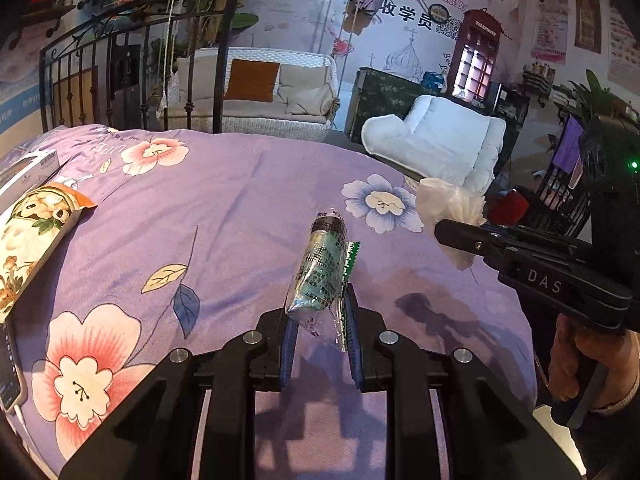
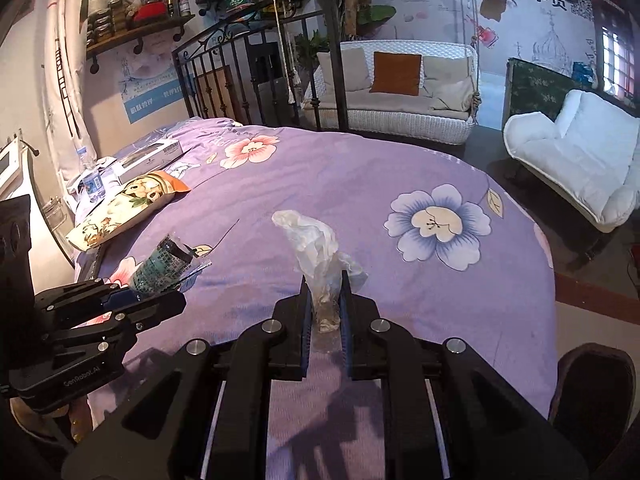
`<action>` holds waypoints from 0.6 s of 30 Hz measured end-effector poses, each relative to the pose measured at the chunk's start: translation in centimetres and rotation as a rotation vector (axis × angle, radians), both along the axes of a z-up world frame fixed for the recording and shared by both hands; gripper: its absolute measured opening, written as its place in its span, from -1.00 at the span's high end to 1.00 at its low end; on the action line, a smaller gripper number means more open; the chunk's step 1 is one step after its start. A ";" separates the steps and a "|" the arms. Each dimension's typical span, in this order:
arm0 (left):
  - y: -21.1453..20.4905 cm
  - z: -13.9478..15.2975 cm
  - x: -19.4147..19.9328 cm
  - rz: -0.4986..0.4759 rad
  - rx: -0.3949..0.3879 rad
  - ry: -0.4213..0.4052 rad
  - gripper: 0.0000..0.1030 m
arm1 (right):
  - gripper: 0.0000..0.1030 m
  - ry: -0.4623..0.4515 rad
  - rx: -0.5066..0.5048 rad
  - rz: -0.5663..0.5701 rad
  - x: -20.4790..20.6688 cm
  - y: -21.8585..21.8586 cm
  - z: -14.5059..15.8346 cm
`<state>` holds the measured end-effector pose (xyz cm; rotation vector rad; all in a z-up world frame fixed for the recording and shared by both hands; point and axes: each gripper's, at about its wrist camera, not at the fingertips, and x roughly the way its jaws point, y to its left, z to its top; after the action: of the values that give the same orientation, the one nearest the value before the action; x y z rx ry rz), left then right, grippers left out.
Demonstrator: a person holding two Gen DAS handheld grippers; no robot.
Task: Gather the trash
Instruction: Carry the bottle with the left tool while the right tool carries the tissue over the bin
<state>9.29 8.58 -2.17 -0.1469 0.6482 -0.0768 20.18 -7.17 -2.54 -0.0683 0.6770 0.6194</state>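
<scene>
My left gripper [image 1: 318, 312] is shut on a green and black printed plastic wrapper [image 1: 322, 268] and holds it above the purple flowered bedspread [image 1: 240, 200]. The wrapper also shows in the right wrist view [image 2: 164, 266], in the left gripper [image 2: 152, 300]. My right gripper [image 2: 326, 300] is shut on a crumpled clear plastic bag [image 2: 316, 248], held above the bed. In the left wrist view the right gripper [image 1: 452, 232] and its bag [image 1: 448, 200] are at the right, over the bed's edge.
A flowered snack bag [image 2: 124, 208], a white box [image 2: 148, 158] and a water bottle [image 2: 90, 178] lie at the bed's left side. A phone [image 1: 8, 376] lies at the left edge. An iron bed frame [image 2: 248, 72], a wicker sofa [image 2: 392, 92] and a white armchair [image 2: 580, 160] stand beyond.
</scene>
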 end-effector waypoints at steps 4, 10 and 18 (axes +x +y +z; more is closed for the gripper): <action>-1.5 -0.2 -0.6 -0.032 -0.007 -0.001 0.57 | 0.74 -0.015 0.017 -0.054 -1.8 -3.1 0.0; -4.1 -0.6 -1.0 -0.090 -0.012 -0.001 0.57 | 0.74 0.003 0.050 -0.181 -3.7 -9.0 -0.7; -7.5 -0.6 -0.9 -0.175 -0.009 -0.003 0.57 | 0.74 0.043 0.071 -0.395 -5.2 -17.6 -2.5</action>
<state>8.38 1.07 -2.76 -0.0986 0.6565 -0.2483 14.98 -24.72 -4.99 0.1428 0.6857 0.2649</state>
